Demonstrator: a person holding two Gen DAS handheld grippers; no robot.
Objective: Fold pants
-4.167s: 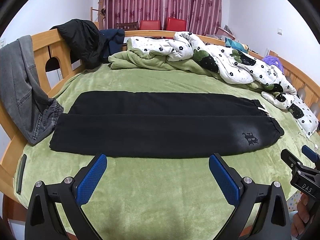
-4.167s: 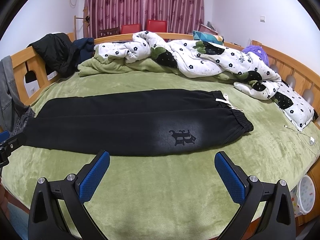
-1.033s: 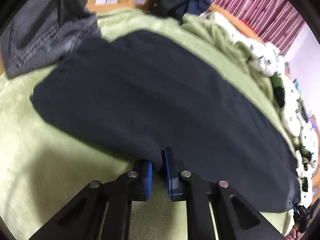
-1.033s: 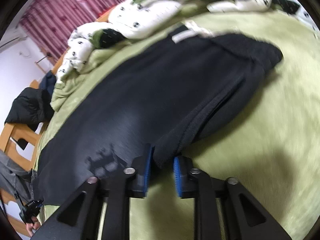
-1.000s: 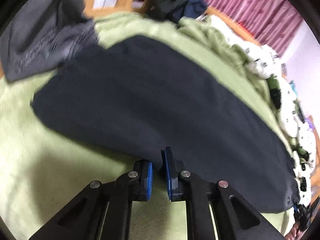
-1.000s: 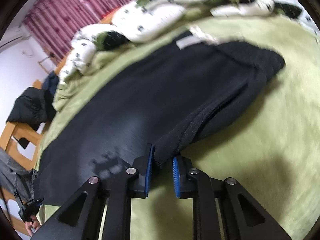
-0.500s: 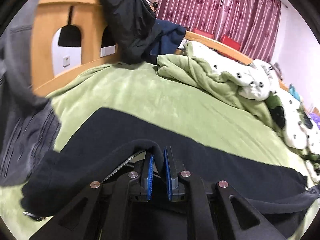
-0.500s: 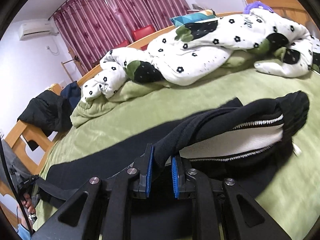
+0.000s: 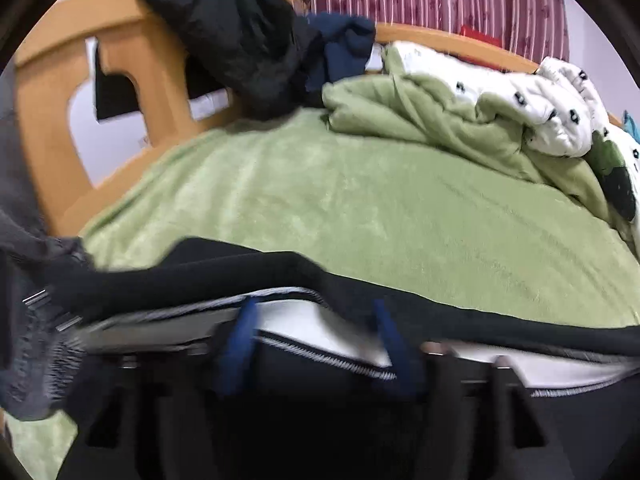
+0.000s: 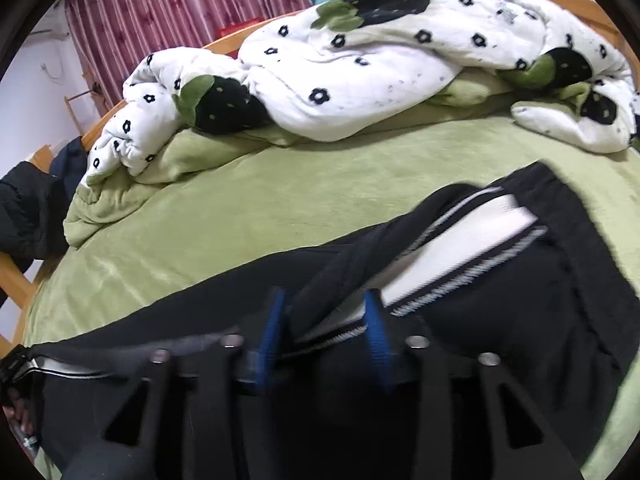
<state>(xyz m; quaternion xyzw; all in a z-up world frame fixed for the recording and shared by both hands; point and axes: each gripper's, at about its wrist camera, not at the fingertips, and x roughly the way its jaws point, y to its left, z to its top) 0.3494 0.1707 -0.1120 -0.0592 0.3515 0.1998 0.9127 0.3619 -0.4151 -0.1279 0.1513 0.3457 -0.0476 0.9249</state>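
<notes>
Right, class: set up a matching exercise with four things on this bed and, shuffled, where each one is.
Things:
1. black pants
2. floral duvet
3. black jacket
4. grey jeans

Places:
A. draped over the wooden headboard
B. hanging at the left edge
C. folded lengthwise, nearest the grippers
D. bunched along the far side

Pairs: 1-C, 2-D, 3-A, 4-B

We found no legible text, label, brand or number in either wrist view; motion blur obscured fine detail throughout.
</notes>
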